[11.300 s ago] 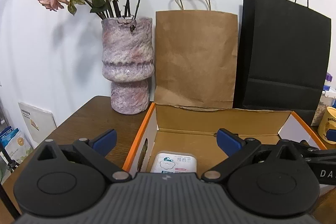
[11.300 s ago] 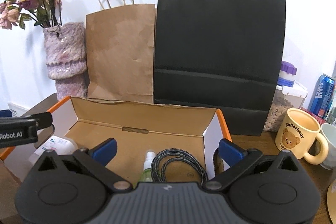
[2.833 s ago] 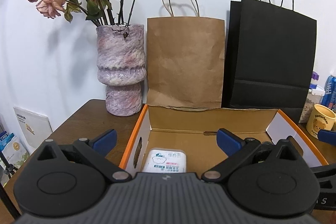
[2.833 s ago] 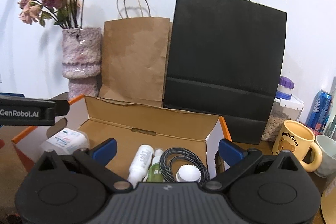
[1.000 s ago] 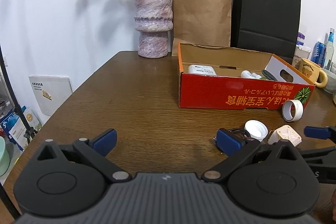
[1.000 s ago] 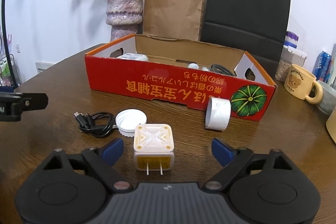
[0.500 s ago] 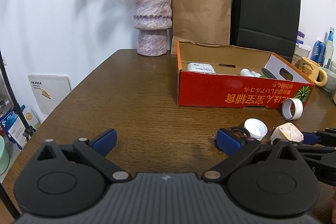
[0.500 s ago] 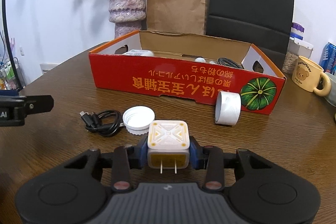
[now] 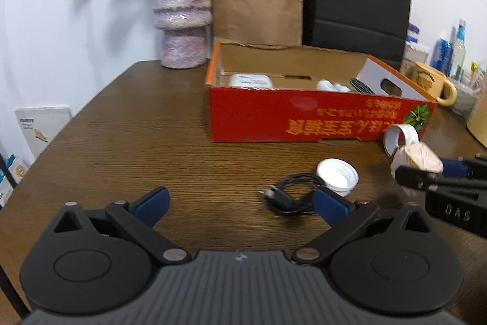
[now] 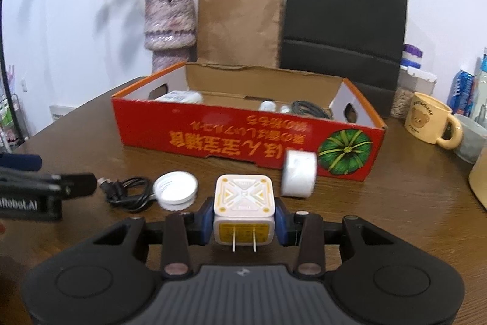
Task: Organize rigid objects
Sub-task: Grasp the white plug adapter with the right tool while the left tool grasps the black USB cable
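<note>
Right gripper (image 10: 244,226) clamped on wall charger (image 10: 244,204), prongs rearward, bound for red box (image 10: 243,139) | left gripper (image 9: 240,201) spread wide, idle near cable (image 9: 289,194).

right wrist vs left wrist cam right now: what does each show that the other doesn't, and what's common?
Right wrist only: the right gripper shut on the plug adapter, prongs toward the camera, and the pumpkin picture seen clearly.

Left wrist only: the left gripper open and holding nothing, with a white booklet left of the table.

Both: red box, white cap, black cable, tape roll, vase, both paper bags, yellow mug.
</note>
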The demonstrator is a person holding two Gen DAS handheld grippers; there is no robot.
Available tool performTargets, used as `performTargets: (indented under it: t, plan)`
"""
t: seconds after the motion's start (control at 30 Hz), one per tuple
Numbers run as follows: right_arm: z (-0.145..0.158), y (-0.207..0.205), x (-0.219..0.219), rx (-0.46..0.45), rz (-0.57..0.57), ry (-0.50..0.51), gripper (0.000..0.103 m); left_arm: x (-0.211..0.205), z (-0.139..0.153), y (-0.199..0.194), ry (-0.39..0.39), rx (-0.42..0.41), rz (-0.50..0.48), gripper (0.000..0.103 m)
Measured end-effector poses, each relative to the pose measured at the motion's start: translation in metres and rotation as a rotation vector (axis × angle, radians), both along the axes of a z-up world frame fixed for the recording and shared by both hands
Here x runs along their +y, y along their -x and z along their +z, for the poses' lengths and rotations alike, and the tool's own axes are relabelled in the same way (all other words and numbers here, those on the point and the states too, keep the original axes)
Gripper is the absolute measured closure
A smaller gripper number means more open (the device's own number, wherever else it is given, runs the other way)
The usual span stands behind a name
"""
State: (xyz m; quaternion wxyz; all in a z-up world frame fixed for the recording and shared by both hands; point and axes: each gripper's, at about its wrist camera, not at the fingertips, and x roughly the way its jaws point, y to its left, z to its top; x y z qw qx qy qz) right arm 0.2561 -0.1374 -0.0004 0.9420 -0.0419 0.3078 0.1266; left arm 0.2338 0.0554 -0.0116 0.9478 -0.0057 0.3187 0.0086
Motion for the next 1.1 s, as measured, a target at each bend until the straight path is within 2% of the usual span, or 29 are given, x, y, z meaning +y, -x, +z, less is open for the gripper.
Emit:
performTargets:
  t: [0.23, 0.5, 0.57, 0.67, 0.7, 0.73, 0.87, 1.1]
  plan:
    - [0.004, -0.003, -0.019, -0.022, -0.032, -0.004, 0.065, -0.023, -0.013, -0.023, -0.065, 0.043, -0.015, 0.000]
    - [0.004, -0.007, -0.035, -0.029, -0.059, -0.009, 0.065, -0.031, -0.021, -0.038, -0.065, 0.072, -0.016, 0.000]
    - [0.004, -0.007, -0.038, -0.030, -0.062, -0.010, 0.065, -0.032, -0.022, -0.039, -0.051, 0.075, -0.025, 0.005]
    - [0.005, -0.008, -0.039, -0.031, -0.065, -0.011, 0.065, -0.034, -0.022, -0.038, -0.025, 0.067, -0.047, 0.021]
    - [0.005, -0.008, -0.040, -0.032, -0.066, -0.012, 0.065, -0.035, -0.021, -0.036, -0.022, 0.057, -0.061, 0.035]
    - [0.005, -0.008, -0.040, -0.034, -0.066, -0.012, 0.065, -0.036, -0.020, -0.032, -0.018, 0.047, -0.072, 0.044]
    - [0.006, -0.006, -0.039, -0.041, -0.064, -0.011, 0.065, -0.037, -0.017, -0.023, 0.019, 0.039, -0.096, 0.048]
    - [0.008, -0.003, -0.040, -0.055, -0.061, -0.017, 0.065, -0.044, -0.006, -0.009, -0.001, -0.024, -0.089, 0.049]
